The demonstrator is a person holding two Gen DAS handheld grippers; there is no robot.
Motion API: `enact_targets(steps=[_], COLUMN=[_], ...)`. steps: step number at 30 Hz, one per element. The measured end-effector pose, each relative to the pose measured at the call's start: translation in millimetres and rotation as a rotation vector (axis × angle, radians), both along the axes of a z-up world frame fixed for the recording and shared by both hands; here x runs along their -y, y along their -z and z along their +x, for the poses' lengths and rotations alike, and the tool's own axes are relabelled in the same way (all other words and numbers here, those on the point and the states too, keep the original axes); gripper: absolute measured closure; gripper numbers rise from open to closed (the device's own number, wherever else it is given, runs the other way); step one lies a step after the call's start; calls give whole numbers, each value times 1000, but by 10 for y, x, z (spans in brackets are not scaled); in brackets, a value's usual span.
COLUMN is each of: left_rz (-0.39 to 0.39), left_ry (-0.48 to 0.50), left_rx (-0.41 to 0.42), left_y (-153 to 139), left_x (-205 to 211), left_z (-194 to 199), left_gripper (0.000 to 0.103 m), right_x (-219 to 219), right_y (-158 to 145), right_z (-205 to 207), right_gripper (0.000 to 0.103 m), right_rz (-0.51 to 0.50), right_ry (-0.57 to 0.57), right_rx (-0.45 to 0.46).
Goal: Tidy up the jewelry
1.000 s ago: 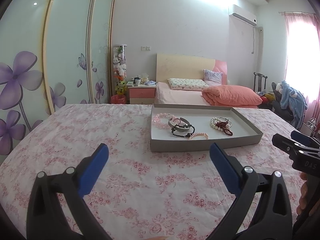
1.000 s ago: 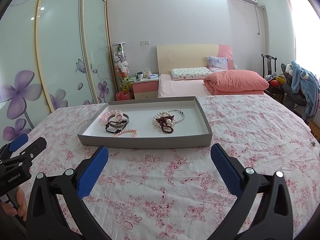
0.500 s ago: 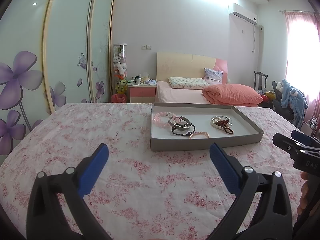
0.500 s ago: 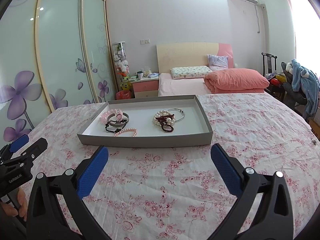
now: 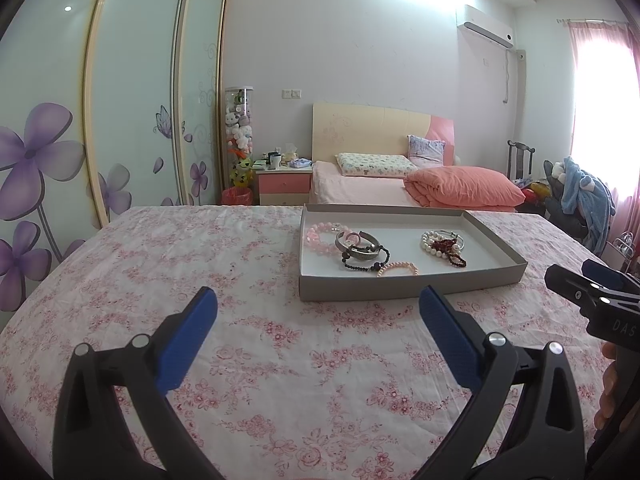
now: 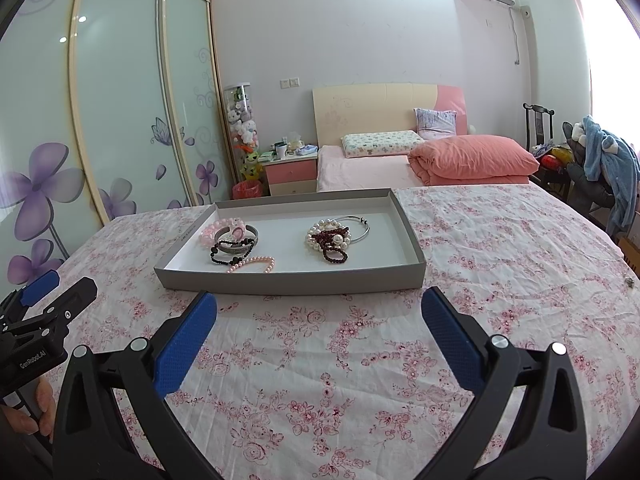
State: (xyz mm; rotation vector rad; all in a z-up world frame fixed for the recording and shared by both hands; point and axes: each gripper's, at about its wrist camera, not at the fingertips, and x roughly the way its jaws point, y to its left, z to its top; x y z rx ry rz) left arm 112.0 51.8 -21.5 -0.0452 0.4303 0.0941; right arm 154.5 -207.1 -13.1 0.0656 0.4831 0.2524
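Observation:
A shallow grey box tray [image 5: 400,291] [image 6: 288,283] lies on the floral cloth. In it, a left pile holds a pink bead bracelet [image 6: 224,227], a silver bangle, a black bead string [image 6: 230,254] and a pink pearl bracelet [image 6: 256,265]. A right pile holds white pearls [image 6: 326,234], dark red beads [image 6: 334,254] and a thin silver bangle [image 6: 360,228]. My left gripper [image 5: 318,302] is open and empty, short of the tray's front left. My right gripper [image 6: 320,306] is open and empty, just before the tray's front wall.
The table has a pink floral cloth [image 6: 500,248]. A small dark object [image 6: 630,280] lies at its right edge. Beyond are a bed with an orange quilt [image 6: 472,158], a nightstand [image 6: 290,172], sliding wardrobe doors [image 6: 120,100] and a chair with clothes [image 6: 600,160].
Both grippers have moved slightly forward toward the tray, which looks a little larger. Both stay open and empty.

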Motion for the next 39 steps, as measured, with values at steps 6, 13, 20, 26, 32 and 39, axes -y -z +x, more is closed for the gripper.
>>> enact_targets(steps=[6, 13, 20, 26, 32, 39], left_rz=[0, 0, 1, 5, 6, -5], left_ry=[0, 1, 4, 6, 5, 12], left_rx=[-2, -3, -5, -5, -11, -25], left_y=[14, 22, 43, 64, 58, 54], left_x=[2, 7, 17, 33, 31, 4], left_z=[0, -3, 2, 2, 12, 28], left_gripper=[4, 4, 4, 4, 4, 4], right_x=[5, -16, -11, -10, -10, -8], right_y=[-6, 20, 17, 16, 15, 12], right_z=[5, -9, -2, 1, 2, 5], right_gripper=[2, 2, 2, 2, 2, 2], right_rz=[1, 3, 4, 3, 5, 5], right_ry=[-1, -3, -3, -2, -2, -2], right_rx=[-1, -4, -5, -6, -6, -7])
